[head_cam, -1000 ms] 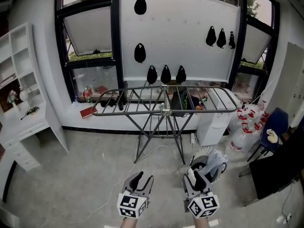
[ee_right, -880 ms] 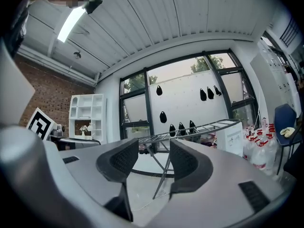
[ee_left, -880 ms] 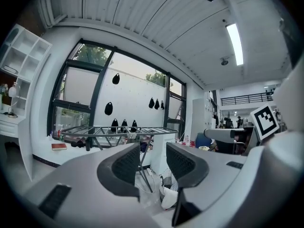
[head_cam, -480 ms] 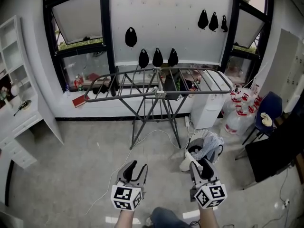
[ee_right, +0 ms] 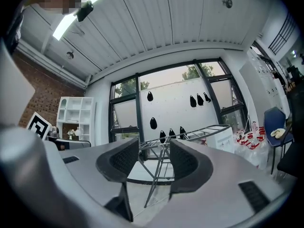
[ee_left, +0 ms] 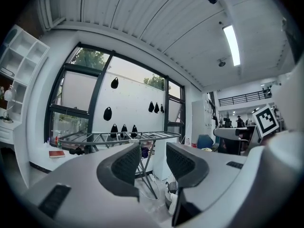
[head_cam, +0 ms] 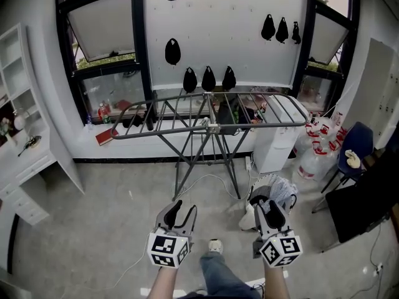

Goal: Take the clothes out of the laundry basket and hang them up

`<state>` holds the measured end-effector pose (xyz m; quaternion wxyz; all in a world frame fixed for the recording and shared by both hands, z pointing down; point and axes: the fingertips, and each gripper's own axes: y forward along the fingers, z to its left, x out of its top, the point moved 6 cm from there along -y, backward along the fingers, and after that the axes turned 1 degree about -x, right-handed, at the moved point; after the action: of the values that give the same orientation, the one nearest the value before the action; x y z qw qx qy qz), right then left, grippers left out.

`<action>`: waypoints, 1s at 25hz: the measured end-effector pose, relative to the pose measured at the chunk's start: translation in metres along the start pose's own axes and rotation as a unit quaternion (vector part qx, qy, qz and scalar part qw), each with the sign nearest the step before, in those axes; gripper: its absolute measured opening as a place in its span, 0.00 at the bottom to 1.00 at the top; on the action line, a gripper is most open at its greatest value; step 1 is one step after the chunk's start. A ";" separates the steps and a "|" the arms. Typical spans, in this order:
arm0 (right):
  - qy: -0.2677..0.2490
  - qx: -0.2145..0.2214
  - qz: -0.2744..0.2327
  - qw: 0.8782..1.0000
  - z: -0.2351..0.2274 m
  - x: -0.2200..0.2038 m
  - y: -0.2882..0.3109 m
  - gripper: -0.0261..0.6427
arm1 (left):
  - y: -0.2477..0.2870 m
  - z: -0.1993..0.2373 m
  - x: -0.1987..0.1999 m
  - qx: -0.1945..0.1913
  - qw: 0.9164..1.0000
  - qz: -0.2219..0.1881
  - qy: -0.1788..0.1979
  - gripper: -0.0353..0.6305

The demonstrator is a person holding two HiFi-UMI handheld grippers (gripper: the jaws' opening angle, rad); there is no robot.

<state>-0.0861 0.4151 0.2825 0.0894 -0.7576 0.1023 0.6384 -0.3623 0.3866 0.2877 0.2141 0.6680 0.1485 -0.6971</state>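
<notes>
Your left hand-held gripper point(head_cam: 184, 207) and right hand-held gripper point(head_cam: 269, 205) gape empty; lower the right into the laundry basket point(head_cam: 285, 186) before closing.

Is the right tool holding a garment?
No, the right tool has its jaws apart and empty, with only the distant drying rack visible through the gap.

Left claw point(ee_left: 152, 161), gaping empty, faces drying rack point(ee_left: 118, 136) and possibly a basket point(ee_left: 170, 188).
</notes>
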 end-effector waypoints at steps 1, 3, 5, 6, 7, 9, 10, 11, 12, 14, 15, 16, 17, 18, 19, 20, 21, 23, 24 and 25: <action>0.000 0.001 -0.004 1.000 -0.002 0.000 0.007 0.32 | 0.008 0.002 0.001 -0.002 1.000 -0.002 0.003 0.31; 0.002 0.001 -0.008 1.000 -0.008 -0.001 0.023 0.32 | 0.024 0.004 0.000 -0.007 1.000 -0.003 0.007 0.31; 0.007 0.002 -0.010 1.000 -0.016 -0.002 0.041 0.32 | 0.043 0.006 -0.002 -0.013 1.000 -0.002 0.011 0.31; 0.009 0.002 -0.011 1.000 -0.020 -0.002 0.051 0.32 | 0.054 0.009 -0.002 -0.015 1.000 -0.001 0.013 0.31; 0.011 0.004 -0.012 1.000 -0.025 -0.002 0.062 0.32 | 0.066 0.012 -0.002 -0.018 1.000 0.000 0.016 0.31; 0.013 0.009 -0.010 1.000 -0.035 -0.005 0.089 0.32 | 0.092 0.022 -0.001 -0.018 1.000 0.003 0.017 0.31; 0.015 0.011 -0.007 1.000 -0.041 -0.006 0.103 0.32 | 0.106 0.028 -0.001 -0.017 1.000 0.005 0.016 0.31; 0.017 0.013 -0.005 1.000 -0.048 -0.007 0.119 0.32 | 0.120 0.033 -0.001 -0.016 1.000 0.008 0.015 0.31; 0.016 0.018 -0.005 1.000 -0.056 -0.008 0.136 0.32 | 0.136 0.039 0.000 -0.016 1.000 0.010 0.015 0.31; 0.012 0.030 -0.004 0.999 -0.074 -0.007 0.173 0.32 | 0.170 0.049 0.004 -0.013 1.000 0.010 0.015 0.31; 0.012 0.036 -0.004 0.999 -0.082 -0.005 0.193 0.32 | 0.189 0.055 0.006 -0.010 1.000 0.009 0.015 0.31; 0.013 0.041 -0.003 0.999 -0.089 -0.002 0.213 0.32 | 0.209 0.060 0.008 -0.008 1.000 0.007 0.015 0.31; 0.014 0.043 -0.002 0.999 -0.097 0.001 0.234 0.32 | 0.229 0.065 0.009 -0.007 1.000 0.006 0.014 0.31; 0.013 0.045 0.000 0.999 -0.106 0.004 0.256 0.32 | 0.251 0.071 0.010 -0.005 1.000 0.004 0.014 0.31; 0.009 0.049 0.003 0.999 -0.116 0.006 0.278 0.32 | 0.273 0.076 0.011 -0.003 1.000 0.002 0.012 0.31; 0.005 0.055 0.004 0.998 -0.127 0.006 0.300 0.32 | 0.295 0.081 0.013 -0.001 1.000 0.001 0.011 0.31; 0.003 0.060 0.005 0.998 -0.138 0.006 0.322 0.32 | 0.317 0.087 0.015 0.001 1.000 0.000 0.010 0.31; 0.003 0.066 0.008 0.998 -0.158 0.009 0.364 0.32 | 0.357 0.099 0.020 0.005 1.000 -0.001 0.008 0.32; 0.003 0.068 0.010 0.998 -0.166 0.010 0.382 0.32 | 0.373 0.105 0.023 0.007 1.000 -0.001 0.007 0.32; 0.003 0.069 0.012 0.998 -0.173 0.012 0.398 0.32 | 0.389 0.111 0.026 0.010 1.000 0.000 0.006 0.32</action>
<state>-0.0267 -0.0146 0.2985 0.1335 -0.7500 0.1561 0.6287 -0.2657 -0.0063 0.2999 0.2064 0.6739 0.1432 -0.6948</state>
